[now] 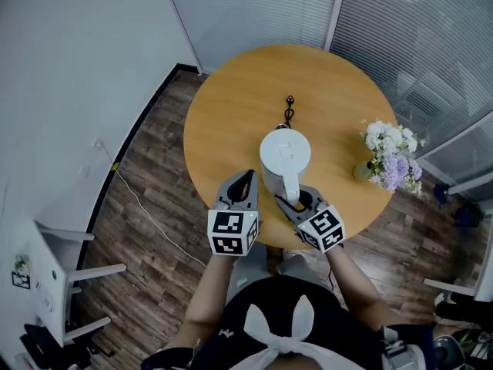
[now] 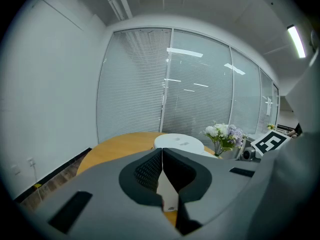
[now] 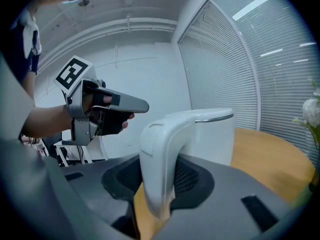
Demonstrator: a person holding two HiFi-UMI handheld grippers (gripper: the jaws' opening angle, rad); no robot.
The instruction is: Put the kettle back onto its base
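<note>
A white kettle (image 1: 285, 154) stands upright near the front of the round wooden table (image 1: 231, 106); its lid (image 2: 179, 142) shows past the left jaws. Whatever is beneath it is hidden. A black cord (image 1: 289, 112) lies on the table behind it. My right gripper (image 1: 296, 199) is shut on the kettle's handle (image 3: 160, 159), which stands between the two pads. My left gripper (image 1: 245, 177) hovers just left of the kettle, shut and empty, its jaws meeting at the tips (image 2: 162, 156). The kettle body (image 3: 215, 134) rises just beyond the right jaws.
A vase of white and purple flowers (image 1: 391, 154) stands at the table's right edge. White furniture (image 1: 54, 276) sits on the wood floor at the left. Glass walls with blinds (image 2: 200, 84) enclose the far side. The left gripper (image 3: 107, 104) shows in the right gripper view.
</note>
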